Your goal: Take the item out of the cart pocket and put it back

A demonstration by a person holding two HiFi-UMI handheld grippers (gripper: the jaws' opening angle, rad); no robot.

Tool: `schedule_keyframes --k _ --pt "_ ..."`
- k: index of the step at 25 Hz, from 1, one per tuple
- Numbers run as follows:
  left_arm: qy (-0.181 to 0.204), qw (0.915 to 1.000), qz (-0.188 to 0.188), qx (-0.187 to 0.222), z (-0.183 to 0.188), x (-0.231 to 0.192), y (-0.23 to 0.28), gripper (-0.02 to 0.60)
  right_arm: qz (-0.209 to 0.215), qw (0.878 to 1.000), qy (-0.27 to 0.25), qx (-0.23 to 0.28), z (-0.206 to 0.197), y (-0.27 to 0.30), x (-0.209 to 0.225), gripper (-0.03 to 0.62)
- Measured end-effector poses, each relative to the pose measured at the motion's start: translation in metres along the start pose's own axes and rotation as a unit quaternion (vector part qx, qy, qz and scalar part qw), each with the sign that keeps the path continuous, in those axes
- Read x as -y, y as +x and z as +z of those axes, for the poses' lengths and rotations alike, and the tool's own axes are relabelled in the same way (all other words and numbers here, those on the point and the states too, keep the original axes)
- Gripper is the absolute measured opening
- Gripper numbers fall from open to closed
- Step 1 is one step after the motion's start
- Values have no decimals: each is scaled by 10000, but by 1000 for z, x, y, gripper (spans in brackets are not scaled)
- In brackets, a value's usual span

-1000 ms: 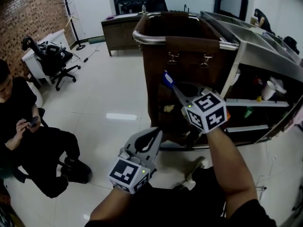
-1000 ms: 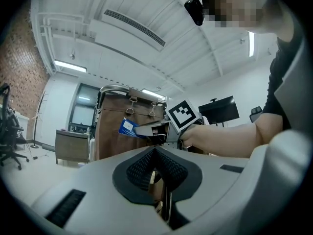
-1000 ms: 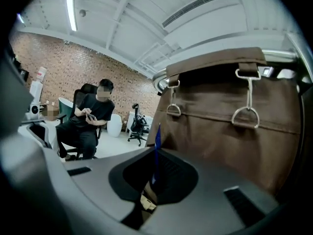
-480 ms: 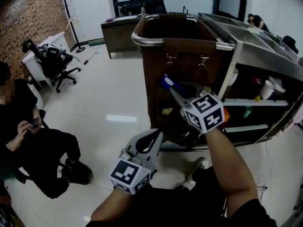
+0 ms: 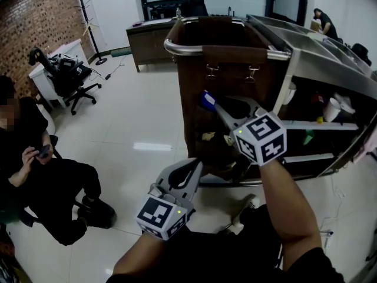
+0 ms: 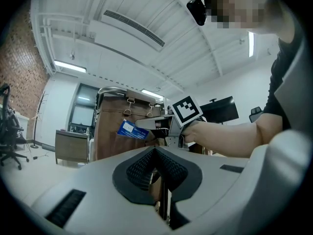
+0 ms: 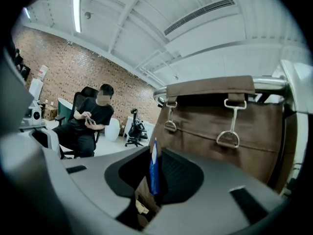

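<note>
1 person [image 5: 35, 175] in black sits by a brick wall [image 5: 35, 22], near an office chair [image 5: 65, 75].

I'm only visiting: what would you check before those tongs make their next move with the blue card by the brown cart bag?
1. Blue card stands between the right tongs: ok.
2. Right tongs opening, pads off the card: ok.
3. Card's lower end seated in the pocket of the brown bag: cannot tell.
4. Left tongs shut, empty, apart from the cart: ok.
5. Seated person apart from the cart: ok.
</note>
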State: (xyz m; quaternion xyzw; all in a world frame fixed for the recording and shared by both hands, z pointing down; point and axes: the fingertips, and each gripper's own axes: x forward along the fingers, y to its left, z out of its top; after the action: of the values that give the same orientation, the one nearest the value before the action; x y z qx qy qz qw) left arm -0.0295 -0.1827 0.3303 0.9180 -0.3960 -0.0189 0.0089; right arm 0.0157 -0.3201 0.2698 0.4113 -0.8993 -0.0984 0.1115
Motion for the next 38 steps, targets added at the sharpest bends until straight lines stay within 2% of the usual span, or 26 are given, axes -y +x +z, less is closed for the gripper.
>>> schedule_keyframes --k 6,8,9,19,23,29,33,38 --pt "27 10000 -20 37 2 4 -2 0 27 9984 230 521 35 -30 -5 85" --pt "48 10000 -14 42 4 6 -3 0 96 9963 391 757 49 -44 -8 12" --pt "67 10000 -13 63 5 7 -4 0 119 9954 447 838 54 -51 -10 2" --pt "85 9999 -22 144 7 17 -17 0 82 9866 666 1488 74 -137 -34 2" --pt "57 9999 -5 102 4 18 -23 0 40 9867 854 1382 50 -161 -40 2" --pt "58 9999 0 94 -1 23 -26 0 -258 9831 1279 1287 0 -182 -50 2" --pt "132 9998 27 178 -5 27 -29 0 -169 9806 1714 941 -41 -186 -68 2" --pt "116 9999 -10 74 -19 32 -27 0 -125 9804 1864 622 -80 -181 -86 2"
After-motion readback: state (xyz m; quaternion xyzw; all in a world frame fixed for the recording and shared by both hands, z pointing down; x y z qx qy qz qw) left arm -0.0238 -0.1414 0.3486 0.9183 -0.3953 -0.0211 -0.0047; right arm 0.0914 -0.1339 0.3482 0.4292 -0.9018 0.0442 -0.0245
